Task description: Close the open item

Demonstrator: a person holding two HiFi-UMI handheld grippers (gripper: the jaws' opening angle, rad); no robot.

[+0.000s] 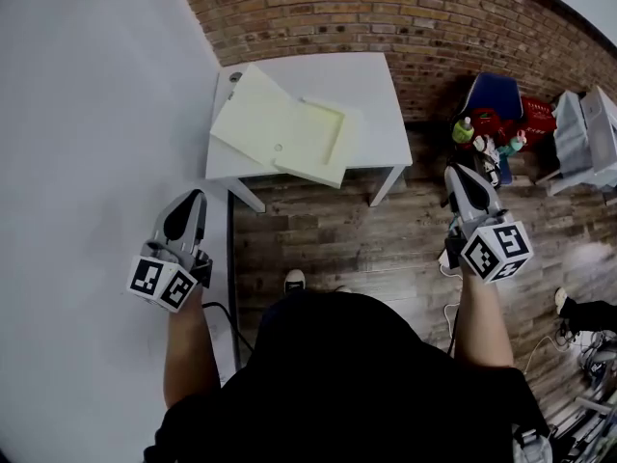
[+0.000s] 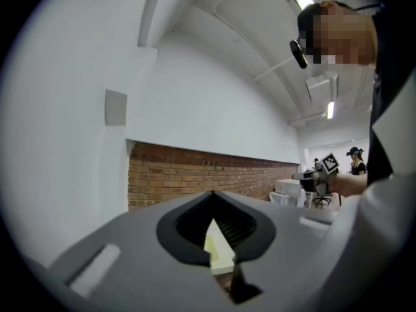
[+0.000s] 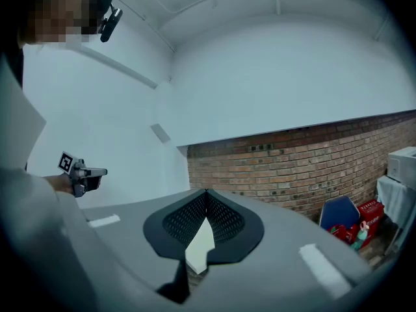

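A pale yellow flat box (image 1: 310, 145) lies on the small white table (image 1: 362, 77), its lid (image 1: 253, 114) folded back to the left. I hold both grippers level and well short of the table, over the wooden floor. My left gripper (image 1: 196, 197) is shut with nothing in it, and so is my right gripper (image 1: 456, 174). In the left gripper view the jaws (image 2: 212, 194) meet at the tips, and a sliver of the box (image 2: 218, 251) shows through the gap below them. In the right gripper view the jaws (image 3: 207, 192) also meet, with a white surface (image 3: 198, 251) behind them that I cannot tell apart.
A brick wall (image 1: 405, 13) backs the table and a white wall (image 1: 87, 114) runs along the left. To the right stand a blue seat (image 1: 494, 93), a red basket (image 1: 525, 119) with small items and white units (image 1: 588, 133). Cables (image 1: 569, 340) lie at lower right.
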